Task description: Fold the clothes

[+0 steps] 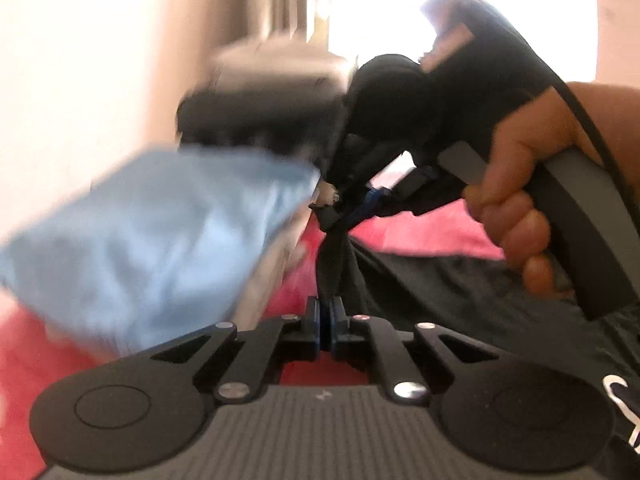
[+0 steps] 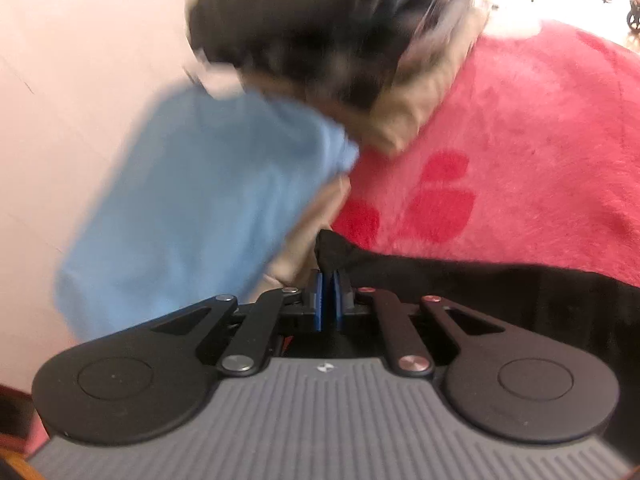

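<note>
Two grippers: both clamped shut, each pinching a bunch of the same black garment [image 1: 460,280].
Left gripper [image 1: 325,312]: jaws closed on a peak of black cloth that rises toward 12 o'clock from its tips.
Right gripper [image 2: 329,280]: jaws closed on a black corner that pokes out just above the blue pads; from the left wrist view the same tool sits at 1 o'clock, held in a person's hand [image 1: 516,200], its tips gathering the same ridge of cloth.
Black garment: spreads from the tips toward 3 o'clock across the red blanket [image 2: 520,140], partly lifted at the gripped edge.
Blue folded item [image 2: 192,208]: at 10 o'clock of the right tool, blurred, beside a dark and tan pile [image 2: 340,40] at 12 o'clock.
Step in hand: judged as the pick-up of one edge, the two grips very close together, before a fold.
Next move calls for: probably drawing the two grips apart along the edge to stretch it flat, then carrying it over the body of the garment without snagging the blue item.
</note>
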Demonstrator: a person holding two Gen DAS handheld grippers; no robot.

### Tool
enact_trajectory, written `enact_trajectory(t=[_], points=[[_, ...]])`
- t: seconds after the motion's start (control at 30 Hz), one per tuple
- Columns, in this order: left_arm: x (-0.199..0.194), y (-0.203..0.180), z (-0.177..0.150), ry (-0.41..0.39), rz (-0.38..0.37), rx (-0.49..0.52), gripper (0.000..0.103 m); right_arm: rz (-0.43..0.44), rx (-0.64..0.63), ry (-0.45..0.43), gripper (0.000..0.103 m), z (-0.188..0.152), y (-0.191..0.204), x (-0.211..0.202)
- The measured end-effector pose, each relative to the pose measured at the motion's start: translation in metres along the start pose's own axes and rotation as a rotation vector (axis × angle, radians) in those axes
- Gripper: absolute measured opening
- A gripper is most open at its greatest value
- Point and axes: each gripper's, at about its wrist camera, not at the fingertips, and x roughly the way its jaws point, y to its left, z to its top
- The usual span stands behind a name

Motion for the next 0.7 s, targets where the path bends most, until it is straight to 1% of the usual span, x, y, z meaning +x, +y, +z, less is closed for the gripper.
enact_trajectory(t=[0.1, 0.17, 0.23, 0.3, 0.37, 0.4, 0.43, 0.47, 0.5, 0.53, 0.6, 0.63, 0.7], points=[[-0.019, -0.016, 0.01, -0.095, -0.038, 0.065, 0.005, 0.09, 0.04, -0.103, 0.004, 0.003, -0.021, -0.048], [-0.031, -0.034, 0.013, -0.139, -0.085, 0.125, 0.006, 0.129, 0.058, -0.164, 0.004, 0.004, -0.038, -0.078], [-0.04, -0.054, 0.01, -0.164, -0.141, 0.201, 0.006, 0.143, 0.071, -0.218, 0.005, 0.0, -0.059, -0.106], [-0.043, -0.076, 0.002, -0.138, -0.204, 0.289, 0.011, 0.16, 0.095, -0.256, 0.005, -0.012, -0.083, -0.125], [-0.044, -0.096, -0.012, -0.07, -0.276, 0.381, 0.023, 0.133, 0.123, -0.285, 0.008, -0.03, -0.115, -0.13], [-0.046, -0.103, -0.02, -0.037, -0.314, 0.424, 0.026, 0.115, 0.138, -0.298, 0.009, -0.039, -0.131, -0.132], [-0.048, -0.108, -0.028, -0.017, -0.346, 0.455, 0.029, 0.094, 0.188, -0.298, 0.016, -0.049, -0.151, -0.129], [-0.053, -0.109, -0.034, -0.007, -0.374, 0.474, 0.032, 0.071, 0.254, -0.29, 0.03, -0.059, -0.173, -0.125], [-0.058, -0.109, -0.039, 0.001, -0.402, 0.487, 0.034, 0.053, 0.339, -0.28, 0.034, -0.069, -0.195, -0.121], [-0.063, -0.107, -0.043, 0.011, -0.426, 0.498, 0.037, 0.037, 0.426, -0.272, 0.035, -0.079, -0.216, -0.121], [-0.071, -0.102, -0.047, 0.037, -0.469, 0.519, 0.038, 0.004, 0.531, -0.283, 0.035, -0.095, -0.241, -0.125], [-0.071, -0.099, -0.047, 0.053, -0.482, 0.524, 0.038, 0.002, 0.559, -0.293, 0.035, -0.1, -0.248, -0.129], [-0.068, -0.092, -0.042, 0.095, -0.496, 0.526, 0.038, 0.007, 0.56, -0.278, 0.036, -0.103, -0.25, -0.134]])
